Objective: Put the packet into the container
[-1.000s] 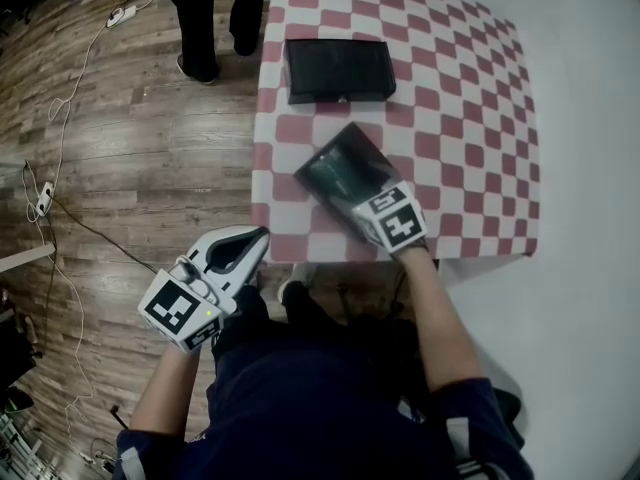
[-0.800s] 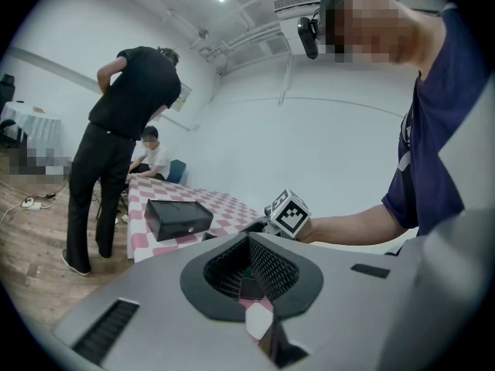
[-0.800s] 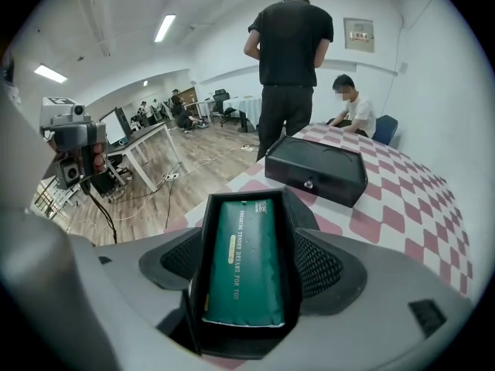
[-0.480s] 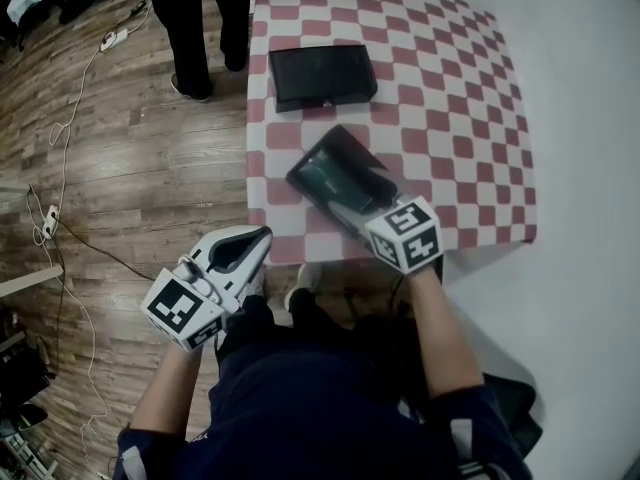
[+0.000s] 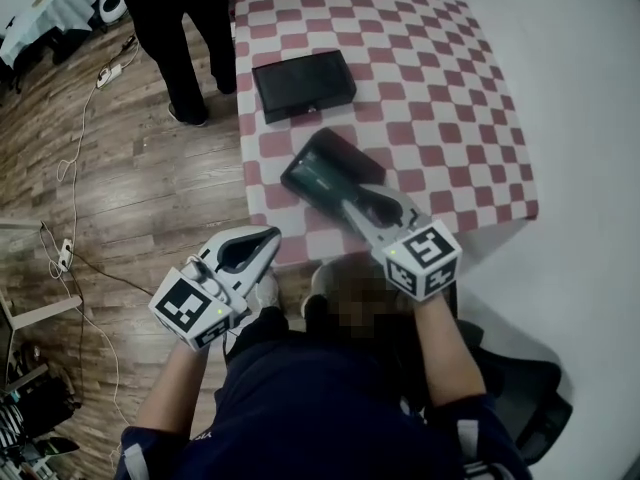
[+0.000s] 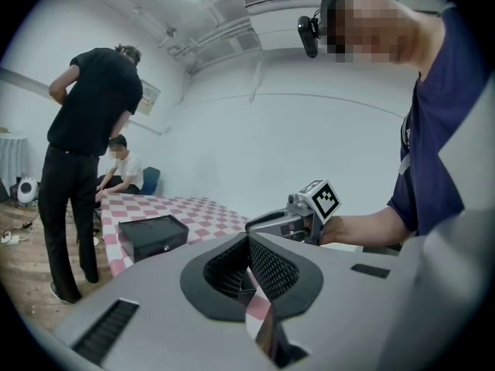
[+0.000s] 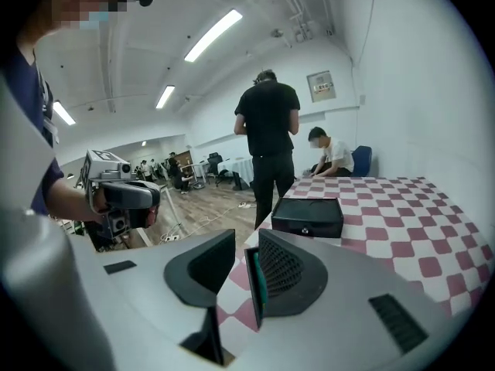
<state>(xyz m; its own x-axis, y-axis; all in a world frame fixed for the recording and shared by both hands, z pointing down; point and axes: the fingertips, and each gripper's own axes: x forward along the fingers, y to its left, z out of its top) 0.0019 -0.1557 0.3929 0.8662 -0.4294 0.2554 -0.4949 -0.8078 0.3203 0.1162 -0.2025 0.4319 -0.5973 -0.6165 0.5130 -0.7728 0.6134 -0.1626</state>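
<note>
At the near-left part of the checked table: packet, dark with a green face, sits between the jaws of the right tool. Jaws have just been closing and now pinch the packet; right gripper view shows it edge-on, green edge flat against the right-hand pad, with a strip of cloth visible beside the other pad.

Container: black, rectangular, on the table at about 12 o'clock from the packet, near but apart from it.

Left tool: at 8 o'clock from the packet, off the table's near edge, above the wooden floor. Pads pressed together, nothing between them.

Standing person in black: at 10 o'clock from the container, beside the table's left edge. White cable lies on the floor at far left.
</note>
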